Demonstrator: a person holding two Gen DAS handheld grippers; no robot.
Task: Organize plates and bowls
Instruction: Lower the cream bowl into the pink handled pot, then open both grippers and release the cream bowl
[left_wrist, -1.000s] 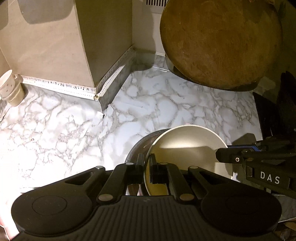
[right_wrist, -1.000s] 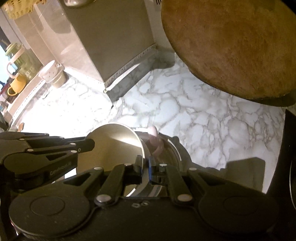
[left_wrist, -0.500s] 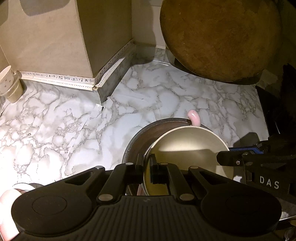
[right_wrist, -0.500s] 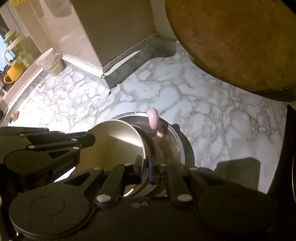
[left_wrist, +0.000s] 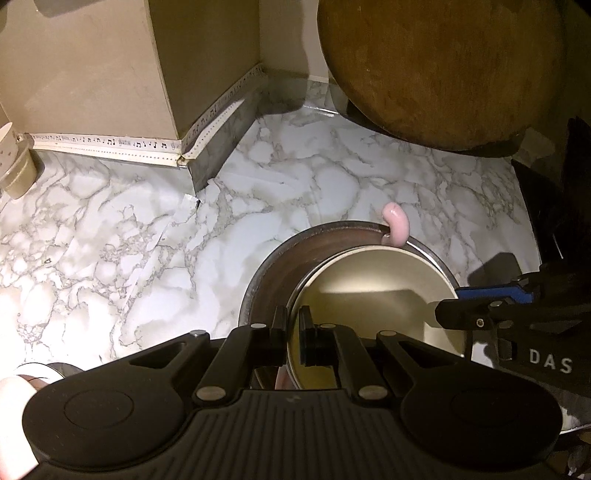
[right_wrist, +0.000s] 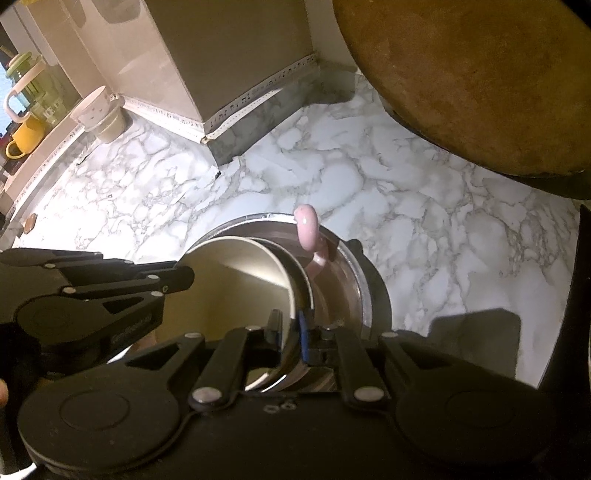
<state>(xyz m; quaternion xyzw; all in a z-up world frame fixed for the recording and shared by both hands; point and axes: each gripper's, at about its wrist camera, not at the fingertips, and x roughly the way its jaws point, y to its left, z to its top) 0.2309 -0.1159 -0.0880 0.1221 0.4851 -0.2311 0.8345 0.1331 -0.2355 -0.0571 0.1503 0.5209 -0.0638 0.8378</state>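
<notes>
While both grippers point steeply down at the marble counter (left_wrist: 122, 236), the cream bowl (left_wrist: 373, 291) sits inside a bigger dark bowl (left_wrist: 273, 273) w/ a metallic rim, tilted a bit so one side rides higher. Dark bowl is on the counter, roughly mid-frame in both wrist views.

Left gripper (left_wrist: 293, 328) is pinching the cream bowl's rim: one finger outside the wall, the other inside, pads pressed tight w/ the thin rim between them. Right gripper (right_wrist: 290, 334) is on the opposite side of the same bowl (right_wrist: 236, 280), fingers straddling the rim. Its jaws have just been opening a touch, and there's a slim gap showing beside the blue pad, so the rim is still between them but the grip looks let go. Can't say 100% whether the inner pad still brushes the wall.

Pink curved thing (left_wrist: 397, 225), looks like a handle or spoon end, pokes up over the far edge of the dark bowl (right_wrist: 343, 284), btw the two bowl walls.

Other stuff: big round wooden board (left_wrist: 443, 66) leaning in the back right corner, beige wall block (left_wrist: 88, 74) w/ music-note trim tape along its base, small white cup (right_wrist: 98, 110) stacked in a beige one by the wall on the left. Right wrist view also catches a yellow mug (right_wrist: 22, 142) and a green-lidded jug (right_wrist: 27, 83) on a ledge at the far left.
</notes>
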